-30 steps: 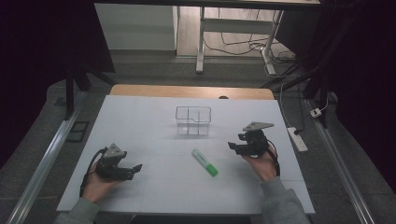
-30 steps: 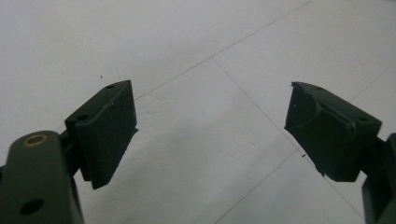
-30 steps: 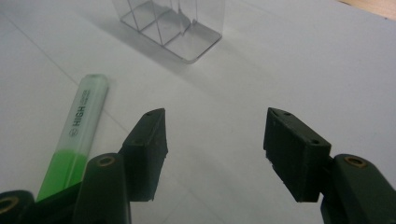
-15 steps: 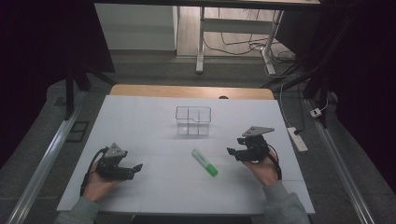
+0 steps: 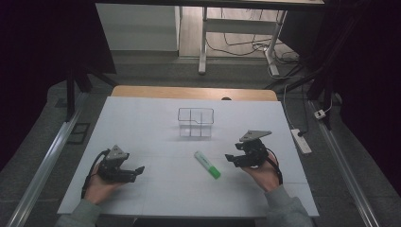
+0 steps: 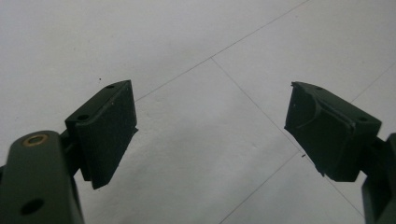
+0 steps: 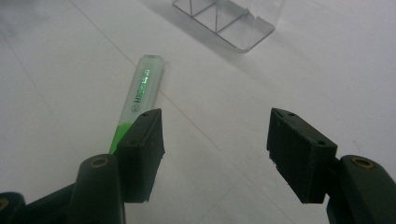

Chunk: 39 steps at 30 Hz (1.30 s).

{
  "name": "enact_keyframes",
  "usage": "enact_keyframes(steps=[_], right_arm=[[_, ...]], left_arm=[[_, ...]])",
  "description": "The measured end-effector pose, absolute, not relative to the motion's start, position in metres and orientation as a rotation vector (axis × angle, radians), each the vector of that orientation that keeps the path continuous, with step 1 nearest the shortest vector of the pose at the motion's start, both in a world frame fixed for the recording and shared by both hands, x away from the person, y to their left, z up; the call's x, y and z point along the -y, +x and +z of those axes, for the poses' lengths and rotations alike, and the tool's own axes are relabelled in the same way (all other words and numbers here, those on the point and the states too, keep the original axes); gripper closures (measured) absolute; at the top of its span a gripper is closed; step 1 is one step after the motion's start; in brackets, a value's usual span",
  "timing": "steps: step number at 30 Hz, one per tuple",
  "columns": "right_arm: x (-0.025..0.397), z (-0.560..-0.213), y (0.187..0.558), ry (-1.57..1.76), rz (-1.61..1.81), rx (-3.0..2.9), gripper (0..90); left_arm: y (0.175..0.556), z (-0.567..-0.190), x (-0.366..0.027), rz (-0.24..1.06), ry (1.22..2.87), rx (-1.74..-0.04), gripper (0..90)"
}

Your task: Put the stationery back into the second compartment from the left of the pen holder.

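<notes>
High view, L to R: left gripper [image 5: 135, 171] is seen low on the white table [image 5: 142, 118] w/ jaws apart and nothing between them, same spot as 1 s ago; the green highlighter [image 5: 207, 164] lies flat at mid-table, unmoved, in front of the clear divided box [image 5: 195, 121] and apart from it. Right gripper [image 5: 231, 159] is held just right of the highlighter, jaws spread wide and empty, shifted slightly nearer the person vs. 1 s ago. Right gripper view: highlighter [image 7: 138, 96] is partly hidden behind one jaw, not between the two.
</notes>
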State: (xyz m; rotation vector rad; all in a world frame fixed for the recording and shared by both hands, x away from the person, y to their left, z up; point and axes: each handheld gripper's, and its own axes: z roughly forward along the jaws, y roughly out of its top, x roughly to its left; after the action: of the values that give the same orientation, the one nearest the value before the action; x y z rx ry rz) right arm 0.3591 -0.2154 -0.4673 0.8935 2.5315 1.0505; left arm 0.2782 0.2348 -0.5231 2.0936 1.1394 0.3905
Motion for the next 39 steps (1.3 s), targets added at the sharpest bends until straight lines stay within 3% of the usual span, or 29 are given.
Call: enact_keyframes(steps=[39], right_arm=[[0.151, -0.486, 0.352, 0.761, 0.826, -2.787, 34.8]], left_arm=[[0.275, -0.521, -0.234, 0.400, 2.091, -1.121, 16.2]])
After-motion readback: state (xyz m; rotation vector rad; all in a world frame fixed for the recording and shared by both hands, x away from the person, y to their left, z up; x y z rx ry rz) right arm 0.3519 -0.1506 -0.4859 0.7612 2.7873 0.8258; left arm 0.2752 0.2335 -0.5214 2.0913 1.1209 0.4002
